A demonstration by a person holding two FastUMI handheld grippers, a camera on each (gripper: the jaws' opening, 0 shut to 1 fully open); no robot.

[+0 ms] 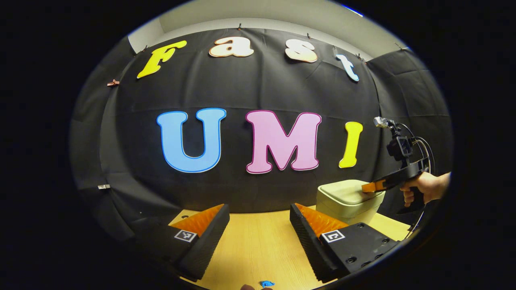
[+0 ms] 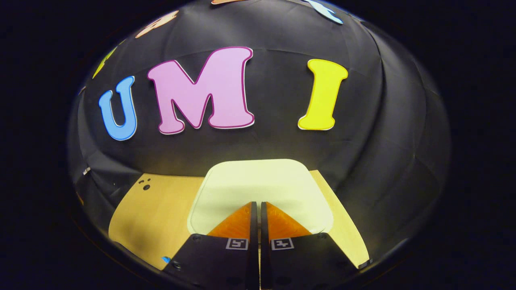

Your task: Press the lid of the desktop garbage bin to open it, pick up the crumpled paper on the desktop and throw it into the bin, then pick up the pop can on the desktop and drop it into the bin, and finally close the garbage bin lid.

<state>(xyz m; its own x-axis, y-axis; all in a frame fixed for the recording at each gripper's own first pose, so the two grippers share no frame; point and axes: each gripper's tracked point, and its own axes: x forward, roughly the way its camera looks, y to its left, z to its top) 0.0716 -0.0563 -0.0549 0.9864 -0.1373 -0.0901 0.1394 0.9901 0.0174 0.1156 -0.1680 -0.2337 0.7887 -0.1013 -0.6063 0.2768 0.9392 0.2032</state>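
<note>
The pale cream garbage bin (image 1: 347,202) stands at the right of the wooden desk, its lid (image 2: 258,187) down flat. My right gripper (image 2: 256,204) is shut with nothing between its fingers, and its tips rest on the middle of the lid. From the left gripper view that same right gripper (image 1: 369,187) reaches in from the right, held by a hand (image 1: 427,187), tips on the lid top. My left gripper (image 1: 259,210) hovers open over the desk, to the left of the bin, holding nothing.
The wooden desk (image 1: 254,245) runs up to the black cloth wall behind. A small blue scrap (image 1: 266,283) lies at the near edge. Small dark holes (image 2: 145,185) mark the desk's far left corner.
</note>
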